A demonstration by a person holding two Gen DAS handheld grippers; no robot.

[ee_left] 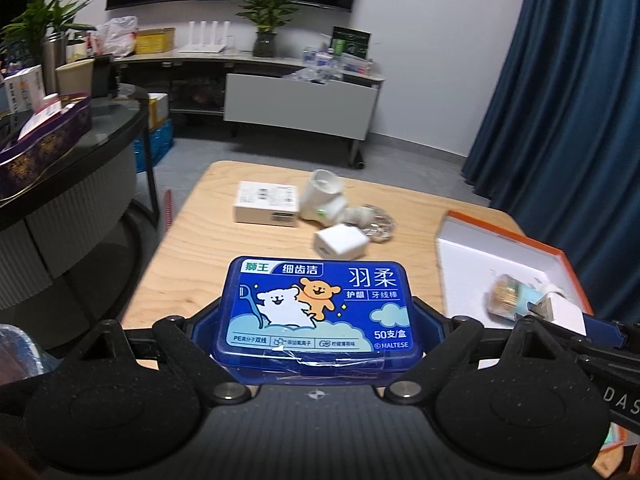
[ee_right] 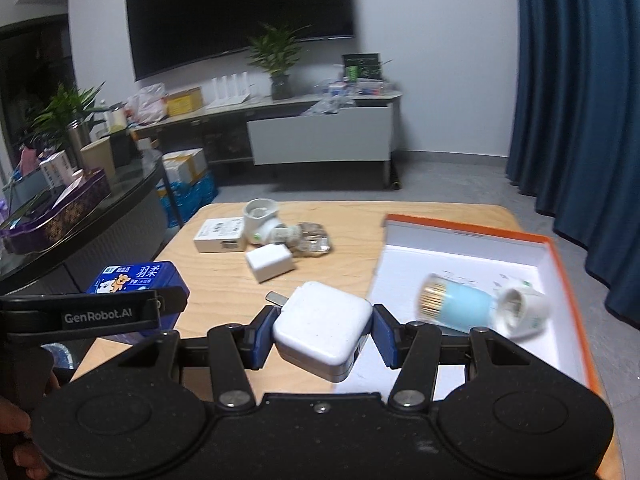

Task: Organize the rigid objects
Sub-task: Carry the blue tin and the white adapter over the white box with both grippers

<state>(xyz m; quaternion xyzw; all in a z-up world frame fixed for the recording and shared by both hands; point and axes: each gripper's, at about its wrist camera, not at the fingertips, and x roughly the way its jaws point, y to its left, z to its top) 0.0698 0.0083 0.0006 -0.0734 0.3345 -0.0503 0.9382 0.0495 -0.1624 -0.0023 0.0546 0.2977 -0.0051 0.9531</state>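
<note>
My left gripper [ee_left: 318,322] is shut on a blue floss-pick box [ee_left: 318,308] and holds it above the wooden table's [ee_left: 192,264] near edge; the box also shows in the right wrist view [ee_right: 132,280]. My right gripper [ee_right: 320,330] is shut on a white charger [ee_right: 322,330], held next to the left wall of an orange-rimmed white box [ee_right: 552,248]. Inside that box lie a toothpick jar [ee_right: 456,306] and a white socket adapter [ee_right: 520,310]. On the table remain a white carton [ee_right: 220,236], a small white cube charger [ee_right: 270,262], a white lamp holder [ee_right: 260,218] and a clear glass piece [ee_right: 314,240].
A dark glass-topped counter [ee_left: 100,132] with a purple tin stands to the left. A TV stand [ee_right: 320,140] with plants and clutter runs along the back wall. Blue curtains [ee_right: 580,120] hang on the right.
</note>
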